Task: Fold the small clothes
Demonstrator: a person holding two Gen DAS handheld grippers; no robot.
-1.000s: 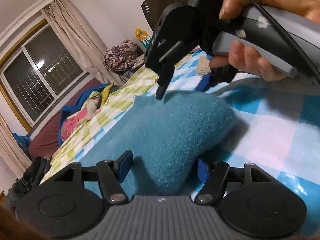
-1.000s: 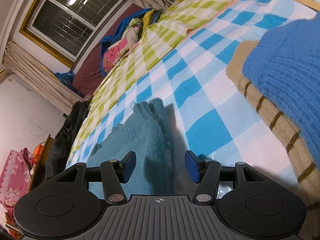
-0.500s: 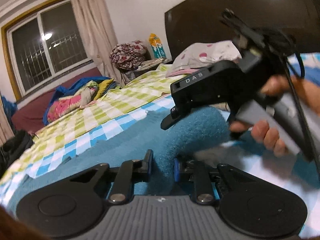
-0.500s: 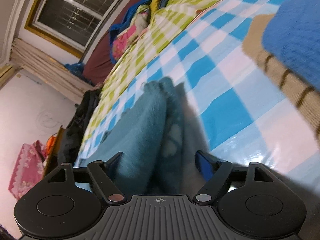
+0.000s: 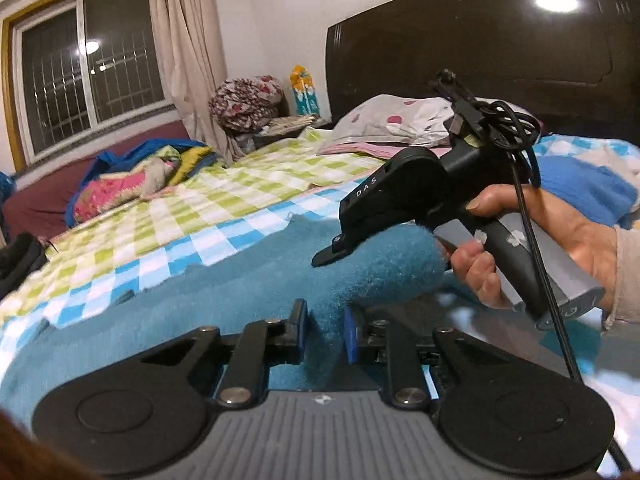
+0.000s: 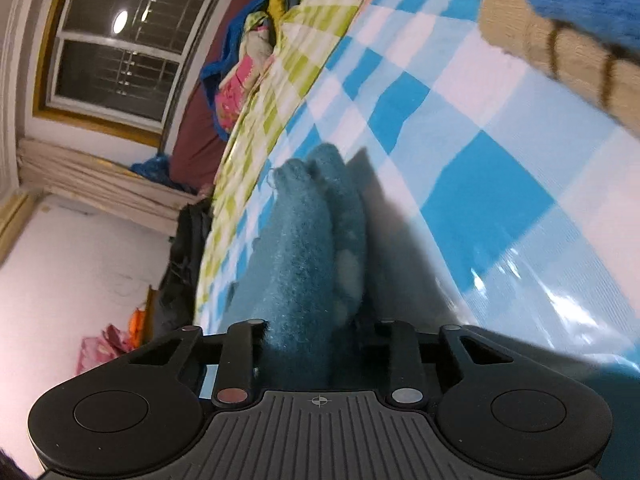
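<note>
A fuzzy teal garment (image 5: 248,280) lies on the blue-and-white checked bed cover (image 5: 224,236), one edge lifted off the bed. My left gripper (image 5: 324,330) is shut on a pinch of its near edge. My right gripper (image 6: 308,344) is shut on a thick bunch of the same teal garment (image 6: 308,240); in the left wrist view the right gripper's black body (image 5: 400,204) sits at the lifted edge, its fingertips hidden in the fabric.
Folded blue knit on tan striped cloth (image 6: 568,40) lies at the right. A pillow (image 5: 400,120) and dark headboard (image 5: 480,40) are behind. Colourful bedding (image 5: 132,180) is piled by the window. The checked cover (image 6: 480,160) stretches right of the garment.
Both grippers went from open to shut on the teal garment's edge. The edge has risen off the bed, and both views have tilted up toward the room.
</note>
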